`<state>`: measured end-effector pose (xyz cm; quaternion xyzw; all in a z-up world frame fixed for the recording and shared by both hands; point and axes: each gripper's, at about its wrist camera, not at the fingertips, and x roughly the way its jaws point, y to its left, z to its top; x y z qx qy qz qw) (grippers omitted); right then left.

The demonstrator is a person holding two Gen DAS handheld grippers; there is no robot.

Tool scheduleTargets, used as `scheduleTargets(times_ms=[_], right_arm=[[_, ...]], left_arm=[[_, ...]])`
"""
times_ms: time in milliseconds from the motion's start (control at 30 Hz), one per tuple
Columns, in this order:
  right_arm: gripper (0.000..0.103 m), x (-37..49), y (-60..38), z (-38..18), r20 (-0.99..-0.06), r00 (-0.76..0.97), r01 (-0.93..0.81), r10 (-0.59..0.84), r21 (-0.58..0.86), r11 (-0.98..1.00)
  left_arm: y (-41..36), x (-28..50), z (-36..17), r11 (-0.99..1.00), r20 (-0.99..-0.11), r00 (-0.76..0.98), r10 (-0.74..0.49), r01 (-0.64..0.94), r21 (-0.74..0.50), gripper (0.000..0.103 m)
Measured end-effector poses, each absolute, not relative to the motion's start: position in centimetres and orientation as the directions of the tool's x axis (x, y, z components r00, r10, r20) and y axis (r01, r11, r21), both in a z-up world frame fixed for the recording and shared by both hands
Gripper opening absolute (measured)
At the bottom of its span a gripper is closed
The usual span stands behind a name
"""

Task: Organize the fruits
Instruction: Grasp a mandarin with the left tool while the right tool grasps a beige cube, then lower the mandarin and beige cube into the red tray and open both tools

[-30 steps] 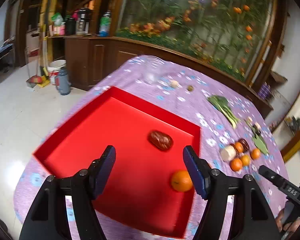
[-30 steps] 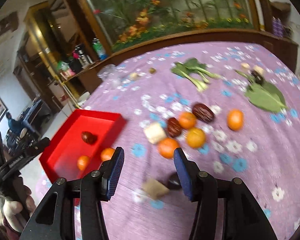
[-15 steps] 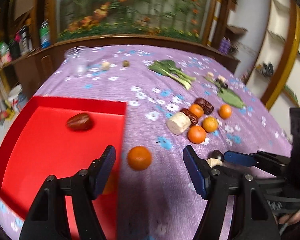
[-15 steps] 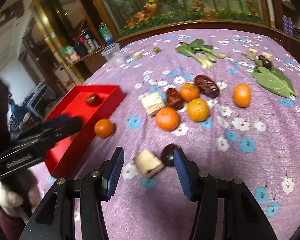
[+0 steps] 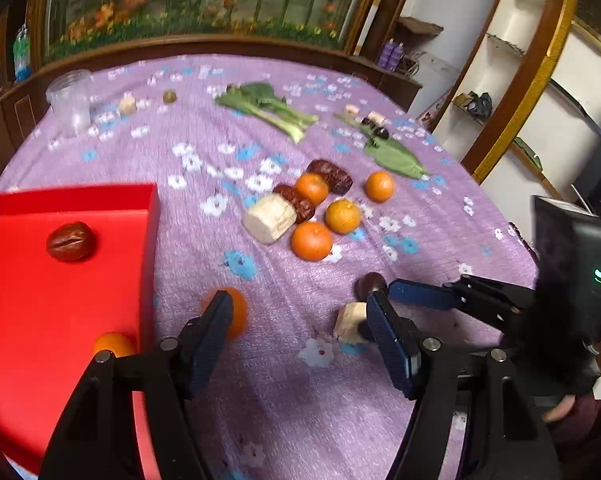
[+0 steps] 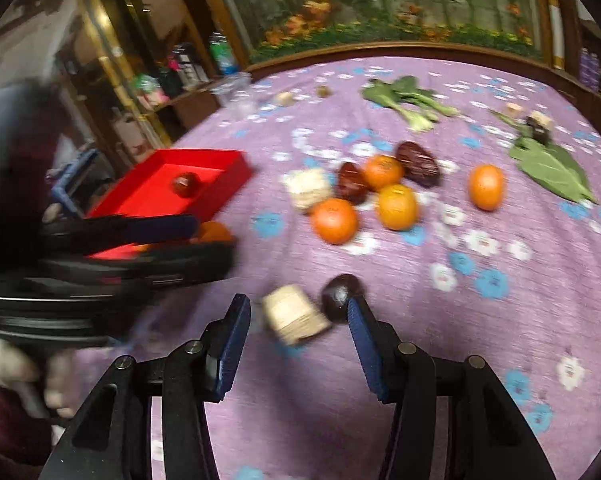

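Well, left gripper (image 5: 298, 316): jaws spread, nothing pinched; bare purple cloth lies between the tips.
Loose orange (image 5: 234, 312): on the cloth, partly hidden behind the left jaw's tip, just outside the tray wall.
Red tray (image 5: 150, 216): off to the left of the left jaws; a brown date (image 5: 70, 240) lies in it farther ahead and another orange (image 5: 110, 344) sits by the near wall, beside the left jaw.
Right gripper (image 6: 298, 312): jaws spread, not pressing on anything.
Pale block (image 6: 294, 314): on the cloth between the right jaws, nearer the left one, apart from both pads as far as the blur lets me judge.
Dark fruit (image 6: 340, 290): just ahead of the right jaw's tip, touching the pale block.
Fruit cluster (image 6: 364, 196): well ahead of both grippers; oranges, dates and a second pale block huddled together, one orange set apart to the right.
Greens (image 6: 406, 98): far ahead, near the table's back edge.
Table (image 5: 284, 420): covered in purple flowered cloth.
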<state>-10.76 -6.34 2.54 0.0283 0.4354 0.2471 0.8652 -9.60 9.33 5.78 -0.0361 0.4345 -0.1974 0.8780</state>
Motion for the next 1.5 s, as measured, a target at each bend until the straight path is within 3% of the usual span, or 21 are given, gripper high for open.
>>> scheduleTargets(times_ms=[100,233,400,533,867,900,933,1267,1500], right_arm=[[0.056,-10.6,-8.0,2.7,-0.740,0.498,-0.357,0.452,0.300,0.885],[0.057,-11.0,-8.7,3.6,-0.750,0.536,-0.325,0.388,0.241,0.914],[0.057,-11.7,-8.4,3.5,-0.749,0.507,-0.370,0.426,0.257,0.893],[0.057,-11.6,-8.0,2.6,-0.760,0.476,-0.386,0.442,0.271,0.882],[0.049,-10.9,-6.0,1.6,-0.780,0.429,-0.425,0.456,0.271,0.863],[0.047,-10.9,-5.8,1.6,-0.781,0.424,-0.429,0.459,0.273,0.861],[0.045,-10.8,-5.6,1.5,-0.782,0.423,-0.432,0.457,0.270,0.861],[0.042,-11.9,-5.3,2.9,-0.770,0.451,-0.443,0.452,0.247,0.862],[0.043,-12.4,-3.7,5.8,-0.730,0.468,-0.482,0.498,0.262,0.836]], left_arm=[[9.5,-9.7,6.1,0.940,-0.750,0.579,-0.321,0.289,-0.180,0.069],[9.0,-8.4,4.5,0.966,-0.785,0.582,-0.213,0.243,-0.082,0.069],[7.4,-8.5,2.7,0.951,-0.808,0.537,-0.244,0.295,-0.091,0.068],[6.9,-8.6,2.2,0.946,-0.815,0.522,-0.253,0.310,-0.095,0.047],[6.6,-8.2,1.2,0.953,-0.826,0.514,-0.231,0.291,-0.085,0.046],[6.6,-8.3,1.3,0.955,-0.827,0.517,-0.222,0.285,-0.078,0.044],[6.7,-8.3,1.3,0.958,-0.826,0.522,-0.215,0.278,-0.074,0.035],[10.9,-9.9,4.1,0.962,-0.755,0.597,-0.272,0.168,-0.214,0.032],[18.8,-12.1,7.8,0.963,-0.683,0.710,-0.171,-0.025,-0.267,0.032]])
